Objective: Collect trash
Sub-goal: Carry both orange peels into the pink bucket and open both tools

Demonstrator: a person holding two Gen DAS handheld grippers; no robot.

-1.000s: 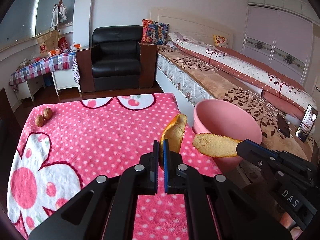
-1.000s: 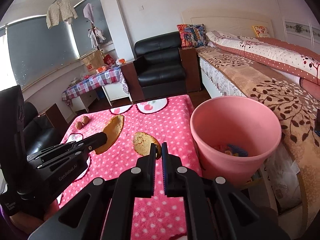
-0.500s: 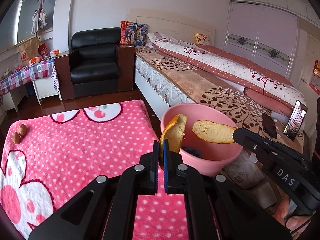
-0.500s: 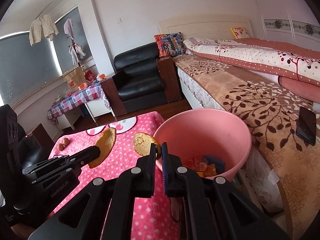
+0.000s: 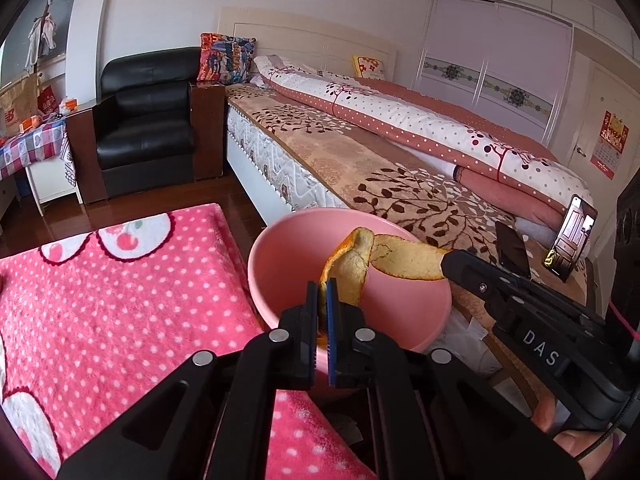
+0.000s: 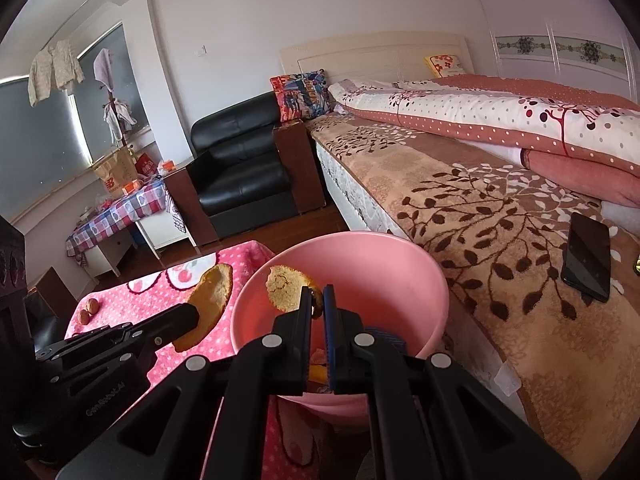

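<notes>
Two curled orange peels are now hanging over the pink plastic bin [image 5: 280, 280] instead of the dotted fleece blanket [image 5: 120, 304]; I am pinching one rough, pithy peel [image 5: 348, 272] in my left gripper [image 5: 323, 304] and another peel [image 6: 286, 286] in my right gripper [image 6: 318, 310], ready for dropping

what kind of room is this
A lived-in bedroom, most likely. A made bed with a patterned quilt fills one side, wardrobe doors line the far wall, and a black armchair sits next to the headboard.
</notes>
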